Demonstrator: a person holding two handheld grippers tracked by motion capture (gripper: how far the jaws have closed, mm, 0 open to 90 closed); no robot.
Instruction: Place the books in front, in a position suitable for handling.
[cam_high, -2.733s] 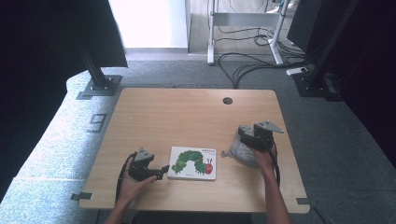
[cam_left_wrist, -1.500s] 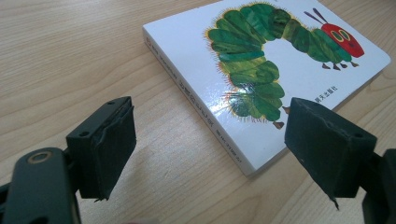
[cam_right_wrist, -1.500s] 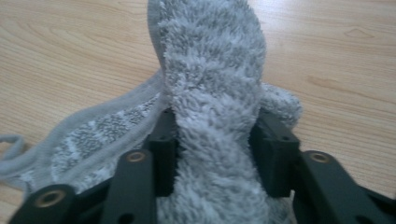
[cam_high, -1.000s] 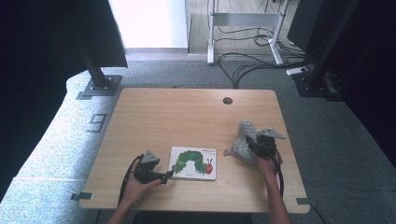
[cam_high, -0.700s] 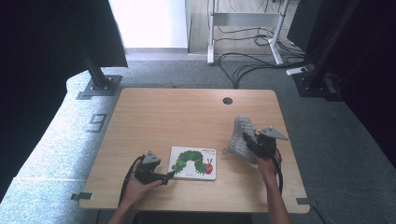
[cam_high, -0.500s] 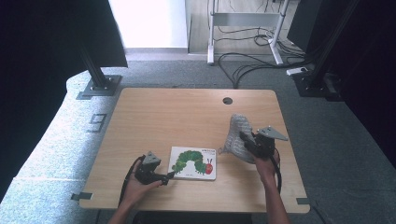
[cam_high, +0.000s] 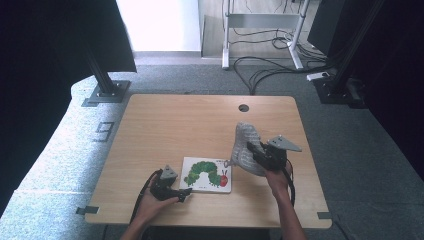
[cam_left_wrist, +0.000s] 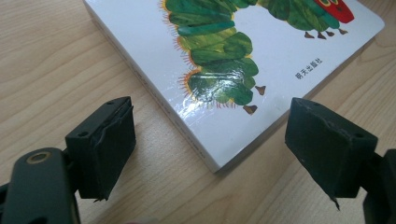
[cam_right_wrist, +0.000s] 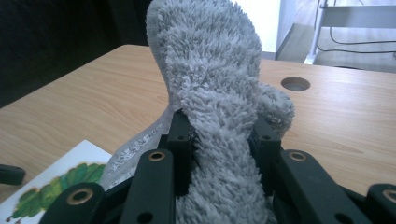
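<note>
A white board book (cam_high: 206, 174) with a green caterpillar on its cover lies flat near the table's front edge. My left gripper (cam_high: 184, 193) rests at the book's near left corner, open, its jaws standing either side of that corner of the book (cam_left_wrist: 261, 79) without touching. My right gripper (cam_high: 254, 150) is shut on a fluffy grey cloth (cam_high: 245, 147), which it holds lifted just right of the book. In the right gripper view the grey cloth (cam_right_wrist: 215, 88) rises tall from between the jaws, and the book's cover (cam_right_wrist: 56, 196) shows at lower left.
The wooden table (cam_high: 175, 125) has a round cable hole (cam_high: 243, 107) near its far edge. Beyond the table stand a black post base (cam_high: 102, 90) on grey carpet, a desk frame and loose cables (cam_high: 270, 65).
My right gripper has carried the grey cloth leftward toward the book and raised it so it stands taller. My left gripper has slid a little right, closer to the book's corner.
</note>
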